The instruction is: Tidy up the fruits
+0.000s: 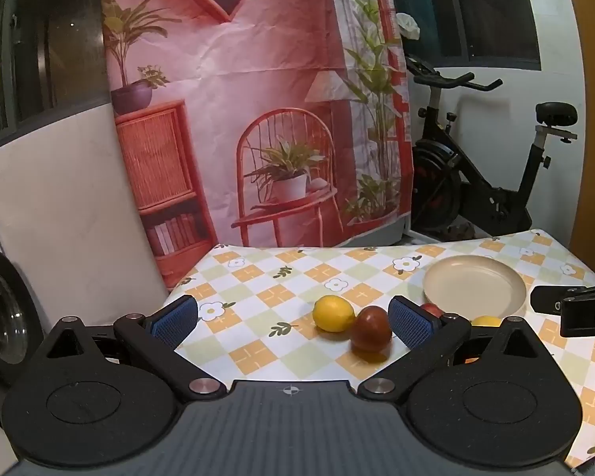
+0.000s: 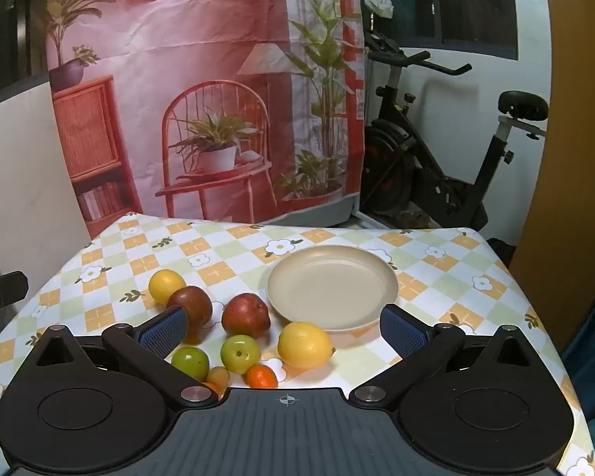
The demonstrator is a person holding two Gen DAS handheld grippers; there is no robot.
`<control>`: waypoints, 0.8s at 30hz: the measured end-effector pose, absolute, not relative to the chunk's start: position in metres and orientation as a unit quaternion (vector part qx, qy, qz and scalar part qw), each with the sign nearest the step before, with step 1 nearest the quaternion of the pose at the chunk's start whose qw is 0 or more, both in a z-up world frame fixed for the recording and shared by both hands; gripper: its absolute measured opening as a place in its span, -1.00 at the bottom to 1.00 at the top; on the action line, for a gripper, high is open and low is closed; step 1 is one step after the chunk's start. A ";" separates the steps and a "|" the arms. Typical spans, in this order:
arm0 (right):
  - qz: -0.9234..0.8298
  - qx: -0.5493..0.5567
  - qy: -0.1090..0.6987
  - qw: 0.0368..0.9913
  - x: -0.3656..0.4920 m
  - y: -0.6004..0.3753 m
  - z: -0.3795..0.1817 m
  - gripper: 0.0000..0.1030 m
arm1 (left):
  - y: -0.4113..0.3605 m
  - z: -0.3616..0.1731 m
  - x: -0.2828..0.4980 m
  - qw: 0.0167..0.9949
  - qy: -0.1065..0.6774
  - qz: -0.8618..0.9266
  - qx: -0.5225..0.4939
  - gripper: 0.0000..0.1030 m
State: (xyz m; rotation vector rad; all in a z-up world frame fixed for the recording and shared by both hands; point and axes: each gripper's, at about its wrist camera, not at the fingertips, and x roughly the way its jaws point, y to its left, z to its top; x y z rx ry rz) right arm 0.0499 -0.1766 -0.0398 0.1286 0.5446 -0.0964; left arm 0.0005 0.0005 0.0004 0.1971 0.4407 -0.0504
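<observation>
Both my left gripper (image 1: 293, 319) and right gripper (image 2: 283, 327) have fingers spread fully wide, holding nothing. The big yellow lemon (image 2: 304, 344) sits on the checked counter (image 2: 436, 277) just beside the empty beige plate (image 2: 390, 277); I'd straddle its middle and close gently so it doesn't roll.

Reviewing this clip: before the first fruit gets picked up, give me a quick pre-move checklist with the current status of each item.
1. Beige plate holds nothing: ok.
2. Right gripper open, nothing between its fingers: ok.
3. Left gripper open, nothing held: ok.
4. Large lemon lies on the tablecloth just in front of the plate, unobstructed: ok.
5. Red apple and green plums are clustered close together: not ok for a clean grasp.
</observation>
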 end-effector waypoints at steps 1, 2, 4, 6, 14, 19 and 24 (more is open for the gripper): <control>-0.048 0.061 0.266 0.961 0.050 -0.176 -0.040 0.99 | 0.001 0.001 0.001 0.970 0.221 -0.026 0.094 1.00; -0.049 0.060 0.266 0.961 0.050 -0.176 -0.040 0.99 | 0.002 0.001 0.002 0.970 0.225 -0.026 0.090 1.00; -0.049 0.060 0.265 0.961 0.050 -0.176 -0.040 0.99 | 0.007 0.001 0.003 0.972 0.221 -0.024 0.081 1.00; -0.050 0.061 0.265 0.961 0.050 -0.176 -0.041 0.99 | 0.008 0.001 0.002 0.972 0.221 -0.021 0.080 1.00; -0.049 0.058 0.261 0.962 0.047 -0.176 -0.038 0.99 | 0.000 0.000 -0.003 0.974 0.210 -0.013 0.087 1.00; -0.050 0.058 0.261 0.962 0.047 -0.176 -0.037 0.99 | 0.000 0.000 -0.005 0.974 0.209 -0.013 0.086 1.00; -0.051 0.059 0.262 0.962 0.048 -0.175 -0.036 0.99 | 0.000 0.001 -0.007 0.975 0.205 -0.013 0.087 1.00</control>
